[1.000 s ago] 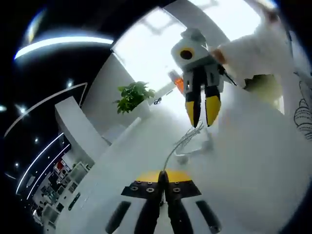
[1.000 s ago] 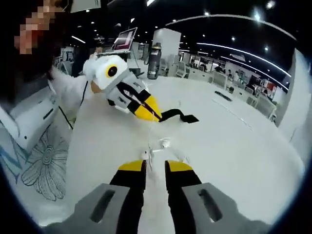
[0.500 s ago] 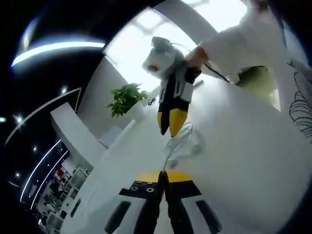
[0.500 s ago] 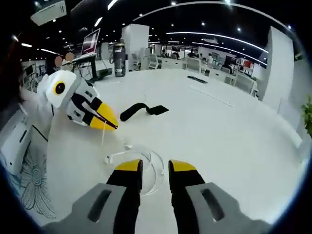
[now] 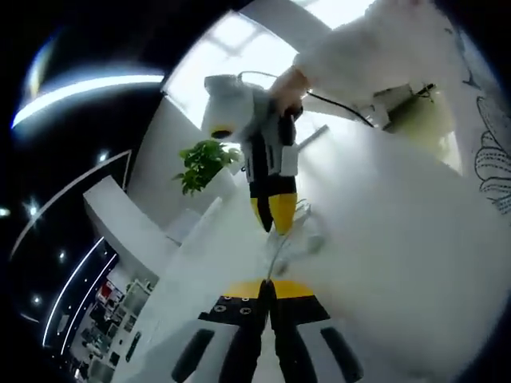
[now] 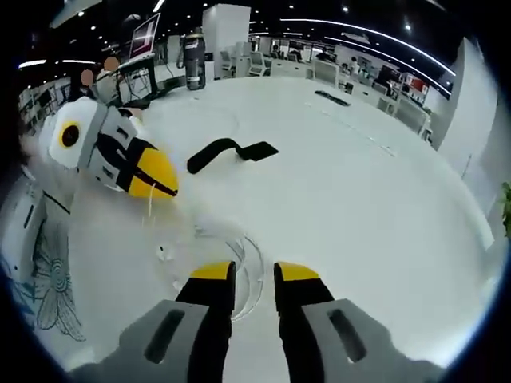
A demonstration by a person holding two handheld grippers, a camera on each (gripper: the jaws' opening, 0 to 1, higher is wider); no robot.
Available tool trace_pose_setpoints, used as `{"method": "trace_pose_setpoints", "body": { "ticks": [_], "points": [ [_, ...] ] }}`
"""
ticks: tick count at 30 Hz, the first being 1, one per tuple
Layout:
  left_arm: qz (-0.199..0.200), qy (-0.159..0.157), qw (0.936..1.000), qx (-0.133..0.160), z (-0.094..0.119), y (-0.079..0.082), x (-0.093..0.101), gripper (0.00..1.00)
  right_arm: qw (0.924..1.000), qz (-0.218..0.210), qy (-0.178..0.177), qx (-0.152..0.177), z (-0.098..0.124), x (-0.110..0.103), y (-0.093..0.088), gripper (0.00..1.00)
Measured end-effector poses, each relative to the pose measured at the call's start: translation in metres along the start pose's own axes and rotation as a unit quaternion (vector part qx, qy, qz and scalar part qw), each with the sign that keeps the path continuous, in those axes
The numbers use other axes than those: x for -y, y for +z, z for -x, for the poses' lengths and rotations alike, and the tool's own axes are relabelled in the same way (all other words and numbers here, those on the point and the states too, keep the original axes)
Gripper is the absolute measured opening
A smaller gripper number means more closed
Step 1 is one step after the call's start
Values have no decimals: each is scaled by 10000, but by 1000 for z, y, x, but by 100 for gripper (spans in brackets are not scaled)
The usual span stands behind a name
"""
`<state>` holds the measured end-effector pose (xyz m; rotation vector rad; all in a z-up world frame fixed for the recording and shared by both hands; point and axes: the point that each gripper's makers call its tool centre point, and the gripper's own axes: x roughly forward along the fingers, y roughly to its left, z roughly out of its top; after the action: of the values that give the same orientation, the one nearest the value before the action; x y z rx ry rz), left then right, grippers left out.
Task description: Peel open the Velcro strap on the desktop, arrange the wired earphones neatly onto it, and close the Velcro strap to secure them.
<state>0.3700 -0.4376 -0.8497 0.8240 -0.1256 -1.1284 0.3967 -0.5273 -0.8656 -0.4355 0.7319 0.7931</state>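
Note:
The white wired earphones (image 6: 239,259) lie in loose loops on the white desk (image 6: 359,199), with the earbuds (image 6: 164,254) at the left of the loops. The black Velcro strap (image 6: 231,150) lies curled beyond them, apart from the cable. My left gripper (image 6: 160,177) is shut on a strand of the cable, which hangs from its yellow tips. In the left gripper view the same jaws (image 5: 267,286) are pressed together with the thin cable (image 5: 281,239) rising from them. My right gripper (image 6: 254,273) is open just above the loops, also seen as the yellow-tipped right gripper (image 5: 274,214).
A person's white sleeve (image 5: 375,48) holds the right gripper. A potted plant (image 5: 204,159) stands at the desk's far edge. A dark bottle (image 6: 194,60), a monitor (image 6: 144,36) and small dark items (image 6: 331,97) sit at the far side.
My right gripper has come closer and lower over the cable loops. The left gripper keeps its hold on the cable, and the strap has stayed where it lay.

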Motion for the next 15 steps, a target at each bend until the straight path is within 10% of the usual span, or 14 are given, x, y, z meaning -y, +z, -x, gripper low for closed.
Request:
{"method": "trace_pose_setpoints", "body": {
  "ticks": [15],
  "points": [
    [49, 258, 9996, -125, 3, -6, -11, 6, 9986, 132, 278, -441, 1, -5, -6, 9]
  ]
}}
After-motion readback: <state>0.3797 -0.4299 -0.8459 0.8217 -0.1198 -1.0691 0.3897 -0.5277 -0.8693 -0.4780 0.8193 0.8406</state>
